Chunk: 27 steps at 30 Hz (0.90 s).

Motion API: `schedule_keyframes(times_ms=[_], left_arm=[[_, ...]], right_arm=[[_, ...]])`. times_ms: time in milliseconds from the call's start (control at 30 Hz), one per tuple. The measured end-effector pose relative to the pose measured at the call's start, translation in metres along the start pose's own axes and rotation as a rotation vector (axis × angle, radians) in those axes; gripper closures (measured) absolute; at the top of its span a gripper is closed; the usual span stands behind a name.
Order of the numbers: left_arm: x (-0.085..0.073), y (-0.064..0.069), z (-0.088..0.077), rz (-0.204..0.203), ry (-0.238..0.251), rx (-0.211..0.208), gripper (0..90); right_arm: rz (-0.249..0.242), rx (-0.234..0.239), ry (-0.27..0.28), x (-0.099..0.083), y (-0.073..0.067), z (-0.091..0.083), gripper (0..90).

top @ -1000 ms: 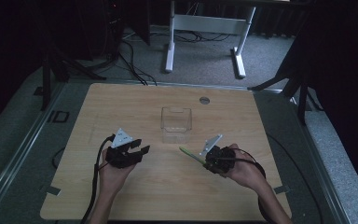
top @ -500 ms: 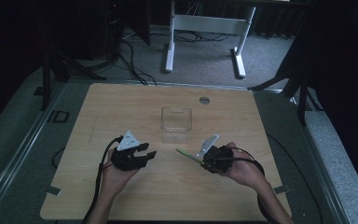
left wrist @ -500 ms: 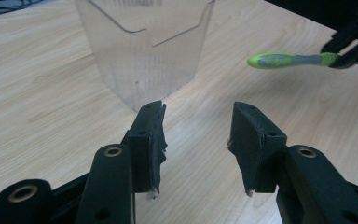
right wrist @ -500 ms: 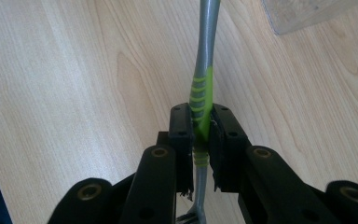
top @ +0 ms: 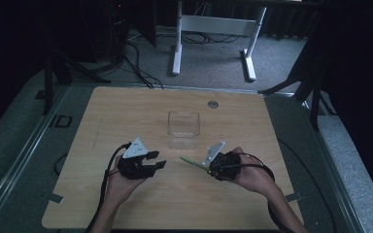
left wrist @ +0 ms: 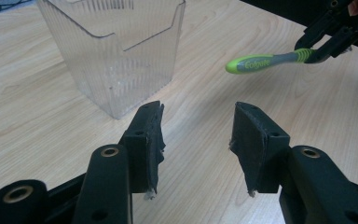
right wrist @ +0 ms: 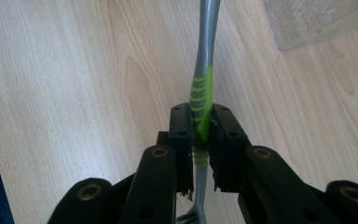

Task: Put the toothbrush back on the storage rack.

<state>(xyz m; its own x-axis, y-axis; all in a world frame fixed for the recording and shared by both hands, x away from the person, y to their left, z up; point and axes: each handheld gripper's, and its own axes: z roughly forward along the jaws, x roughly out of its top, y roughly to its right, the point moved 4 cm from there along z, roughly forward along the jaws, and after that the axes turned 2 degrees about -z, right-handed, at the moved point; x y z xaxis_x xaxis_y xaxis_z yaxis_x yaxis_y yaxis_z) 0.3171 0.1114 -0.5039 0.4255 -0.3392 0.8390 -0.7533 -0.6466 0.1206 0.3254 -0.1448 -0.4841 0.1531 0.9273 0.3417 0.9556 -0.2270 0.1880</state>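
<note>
My right tool [top: 209,167] grips the toothbrush [top: 192,162] at frame centre; my left tool [top: 156,161] is open.

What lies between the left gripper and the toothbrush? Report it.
Only bare wooden table, as the high view shows. The open left gripper and the toothbrush tip are apart; the clear container stands farther back.

Dim, murky high view; gripper views bright and sharp.
</note>
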Motion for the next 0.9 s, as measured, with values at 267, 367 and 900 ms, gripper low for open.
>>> schedule_keyframes(times_ms=[267,367,900], left_arm=[[0.0008,0.0035,0.0017,0.021,-0.003,-0.035,52.9],[0.001,0.005,0.003,0.028,-0.005,-0.048,53.0],[0.0019,0.0096,0.0095,0.057,0.017,-0.177,53.7]], right_arm=[[-0.025,0.002,0.008,0.0021,-0.0006,-0.0018,80.2],[-0.034,0.006,0.014,0.003,-0.0005,-0.0021,80.2],[-0.072,0.014,0.034,0.0047,-0.0037,-0.003,80.2]])
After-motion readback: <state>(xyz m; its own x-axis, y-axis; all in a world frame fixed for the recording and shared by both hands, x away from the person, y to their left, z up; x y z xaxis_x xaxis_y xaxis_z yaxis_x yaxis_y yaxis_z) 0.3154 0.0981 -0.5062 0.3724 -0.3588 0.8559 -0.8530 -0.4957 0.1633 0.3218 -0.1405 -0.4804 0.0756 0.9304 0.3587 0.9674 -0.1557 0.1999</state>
